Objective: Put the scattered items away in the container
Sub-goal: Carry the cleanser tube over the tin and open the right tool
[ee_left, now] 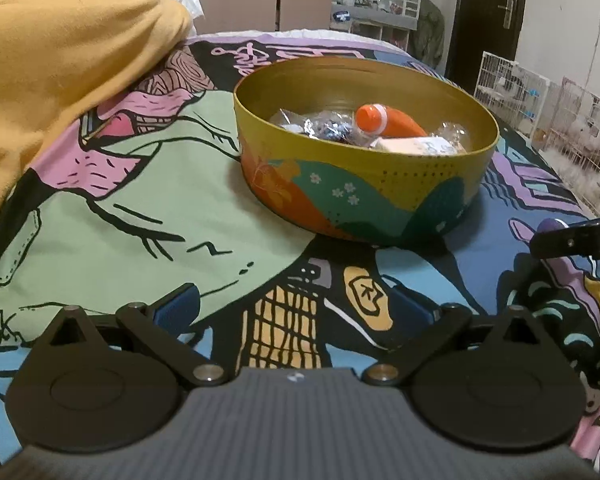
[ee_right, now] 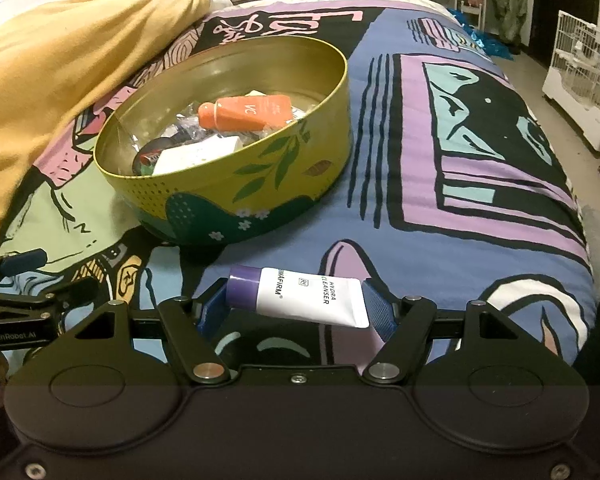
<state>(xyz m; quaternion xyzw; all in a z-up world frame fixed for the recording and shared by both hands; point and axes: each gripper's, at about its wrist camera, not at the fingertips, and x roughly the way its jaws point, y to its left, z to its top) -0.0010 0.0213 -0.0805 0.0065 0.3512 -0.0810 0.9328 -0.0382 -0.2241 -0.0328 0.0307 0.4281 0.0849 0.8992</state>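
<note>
The right hand-held gripper (ee_right: 296,304) is gripping a white cleanser tube (ee_right: 300,296) above the bed (ee_right: 460,160); the left hand-held gripper (ee_left: 296,308) is gaping wide, empty, before the round tin (ee_left: 364,200).

Floral yellow-green tin (ee_right: 260,168), orange tube (ee_right: 252,112)

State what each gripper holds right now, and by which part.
The right gripper holds the white cleanser tube lengthwise, one pad on its purple cap, the other on its crimped end. The left gripper is open and holds nothing.

One tin (ee_right: 236,184), two tubes (ee_right: 300,296), one yellow blanket (ee_right: 60,80)
</note>
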